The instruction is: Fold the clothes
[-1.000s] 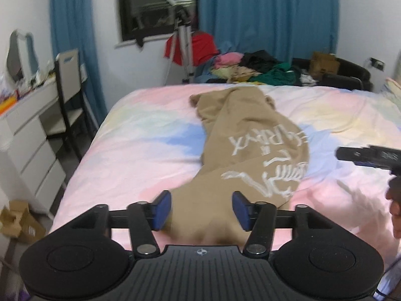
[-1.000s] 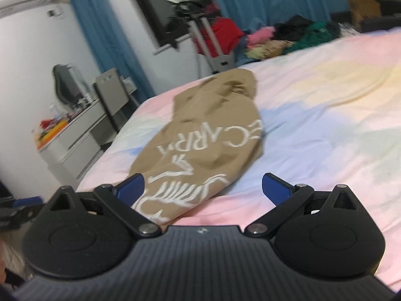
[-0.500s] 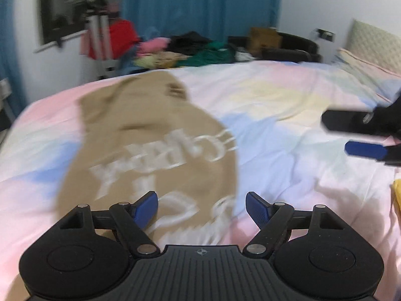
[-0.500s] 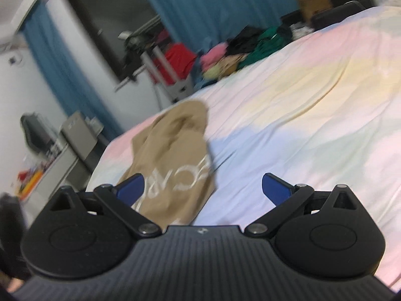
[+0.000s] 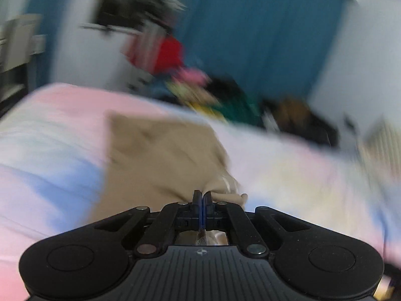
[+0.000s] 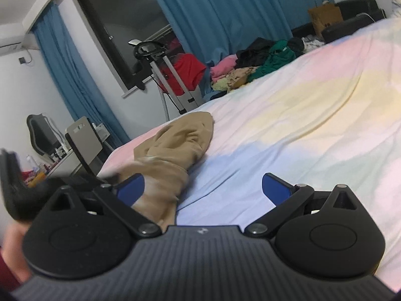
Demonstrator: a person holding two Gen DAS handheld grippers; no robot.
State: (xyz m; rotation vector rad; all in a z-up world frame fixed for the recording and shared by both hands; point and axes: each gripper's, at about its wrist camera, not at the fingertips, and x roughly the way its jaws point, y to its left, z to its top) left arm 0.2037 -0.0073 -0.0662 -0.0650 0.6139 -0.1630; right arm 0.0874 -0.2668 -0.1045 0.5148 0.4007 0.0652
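The left gripper (image 5: 201, 202) was clamped on the tan cotton garment's (image 6: 173, 148) near edge; right gripper (image 6: 203, 188) jaws stood apart. The garment lay bunched lengthwise on the pastel bed (image 6: 313, 115), not neatly folded.

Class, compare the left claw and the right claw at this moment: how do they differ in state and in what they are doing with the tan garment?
The left claw is shut, pinching a fold of the tan garment; the right claw is open and holds nothing. The left claw's view is blurred, while the right claw's view is sharp. The garment bunches at the left claw but only lies near the right claw's left pad. Both have blue pads and sit over the pastel bed.
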